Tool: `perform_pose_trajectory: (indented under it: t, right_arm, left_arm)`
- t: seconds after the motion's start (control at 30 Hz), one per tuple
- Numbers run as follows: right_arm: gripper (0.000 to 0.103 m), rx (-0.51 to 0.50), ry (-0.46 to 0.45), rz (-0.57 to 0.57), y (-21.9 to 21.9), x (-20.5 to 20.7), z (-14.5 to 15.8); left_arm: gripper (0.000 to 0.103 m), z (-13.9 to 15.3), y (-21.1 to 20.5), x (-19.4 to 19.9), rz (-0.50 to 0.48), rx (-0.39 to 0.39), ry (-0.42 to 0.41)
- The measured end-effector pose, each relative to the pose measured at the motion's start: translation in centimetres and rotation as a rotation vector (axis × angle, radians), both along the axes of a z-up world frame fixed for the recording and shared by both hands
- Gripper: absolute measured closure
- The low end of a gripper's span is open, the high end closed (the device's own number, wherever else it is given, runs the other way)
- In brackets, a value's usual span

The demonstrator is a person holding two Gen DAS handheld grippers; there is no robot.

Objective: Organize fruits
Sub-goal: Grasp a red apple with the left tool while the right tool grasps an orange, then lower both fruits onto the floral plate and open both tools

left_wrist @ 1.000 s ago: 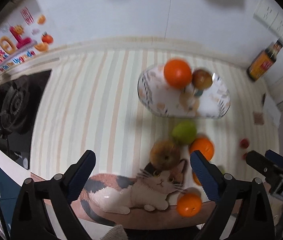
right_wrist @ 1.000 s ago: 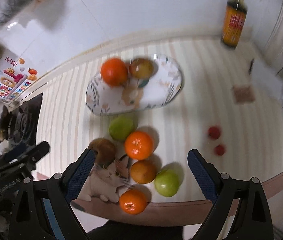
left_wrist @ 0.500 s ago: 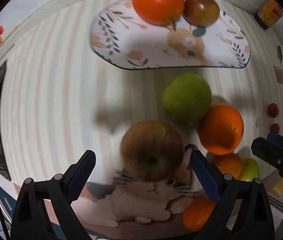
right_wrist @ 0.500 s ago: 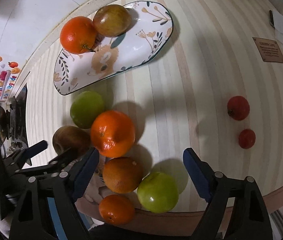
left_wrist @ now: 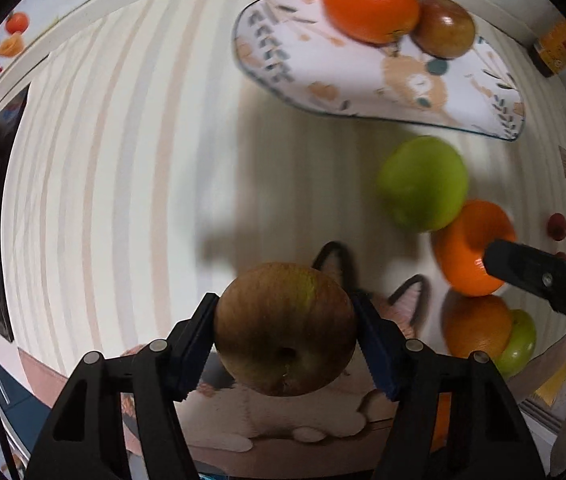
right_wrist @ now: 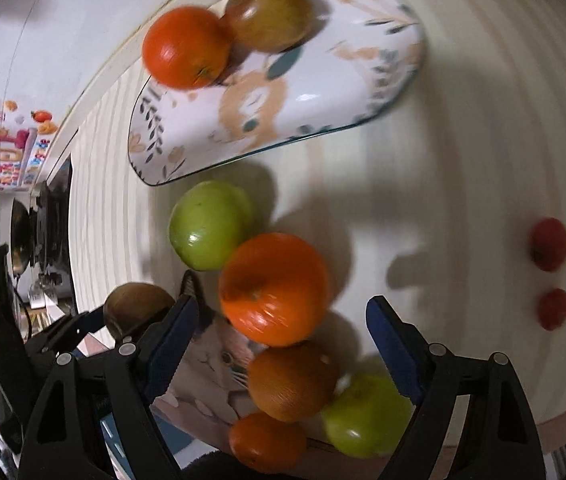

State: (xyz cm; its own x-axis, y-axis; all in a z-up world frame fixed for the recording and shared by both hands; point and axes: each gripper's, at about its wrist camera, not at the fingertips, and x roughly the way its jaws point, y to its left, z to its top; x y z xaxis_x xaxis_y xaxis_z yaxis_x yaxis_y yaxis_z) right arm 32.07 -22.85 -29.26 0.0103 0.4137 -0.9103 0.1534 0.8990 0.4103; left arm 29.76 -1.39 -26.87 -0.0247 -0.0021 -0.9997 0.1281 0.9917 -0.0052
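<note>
Left gripper [left_wrist: 286, 330] jaws just closed onto brown apple [left_wrist: 285, 328], hiding cat picture [left_wrist: 275, 408]. Right gripper [right_wrist: 279, 336] jaws wide, straddling blurred orange [right_wrist: 274, 288].

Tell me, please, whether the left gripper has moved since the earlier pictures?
Yes. The left gripper has dropped toward the striped countertop, and its jaws have just been closing onto the brownish-green apple beside the cat-picture mat.

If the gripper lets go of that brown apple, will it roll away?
It probably would: the brown apple is round and smooth, like the green apple nearby. It looks firm, so the left gripper, whose jaws have just been closing and now touch both its sides, likely won't squash it. Its shiny skin might slip a little.
</note>
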Motion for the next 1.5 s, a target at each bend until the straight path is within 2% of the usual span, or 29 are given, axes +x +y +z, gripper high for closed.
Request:
perform_pose_trajectory:
  t: [0.03,0.1,0.13,0.23,0.37,0.5,0.67,0.83,0.97,1.13,1.23,1.33,1.5]
  right_arm:
    - [0.017,0.001,0.004,0.01,0.5,0.3,-0.3]
    - [0.033,-0.025,0.023,0.043,1.6,0.7,-1.2]
    - [0.036,-0.052,0.026,0.061,2.0,0.8,-1.5]
    - [0.036,-0.076,0.019,0.084,2.0,0.8,-1.4]
    - [0.036,-0.157,0.019,0.099,0.9,0.3,-0.7]
    - [0.035,-0.132,0.04,0.071,-0.2,0.2,-1.0]
    - [0.035,-0.161,0.039,0.076,0.0,0.1,-1.0]
    - [0.035,-0.176,0.032,0.085,0.5,-0.1,-1.3]
    - [0.036,-0.178,0.004,0.084,0.8,-0.6,-0.3]
    - [0.036,-0.095,-0.071,0.032,0.3,0.6,3.3]
    - [0.036,-0.065,-0.123,0.018,0.4,2.7,5.2]
    - [0.036,-0.07,-0.154,0.025,1.1,5.3,5.5]
    - [0.036,-0.05,-0.125,0.022,2.6,9.1,3.3]
  left_arm:
    - [0.039,-0.3,0.2,0.0,0.006,-0.001,0.008]
    - [0.039,-0.8,0.7,0.0,0.021,-0.009,0.021]
    - [0.039,-0.7,0.8,0.0,0.018,-0.006,0.032]
    - [0.039,-1.0,0.4,0.6,0.014,-0.005,0.026]
    - [0.039,-0.8,0.8,0.7,0.025,-0.015,0.033]
    - [0.039,-0.8,1.0,1.0,0.024,-0.018,0.03]
    - [0.039,-0.6,1.2,1.5,0.021,-0.022,0.033]
    - [0.039,0.9,0.7,1.8,0.01,-0.031,0.012]
    - [0.039,3.2,0.7,2.5,-0.002,-0.068,0.008]
    - [0.039,7.4,-0.3,5.7,-0.029,-0.138,-0.05]
    - [0.039,8.2,-0.7,9.4,-0.035,-0.159,-0.056]
    - [0.039,7.4,-0.9,12.6,-0.03,-0.145,-0.048]
    - [0.039,3.7,-0.4,16.9,0.019,-0.134,0.024]
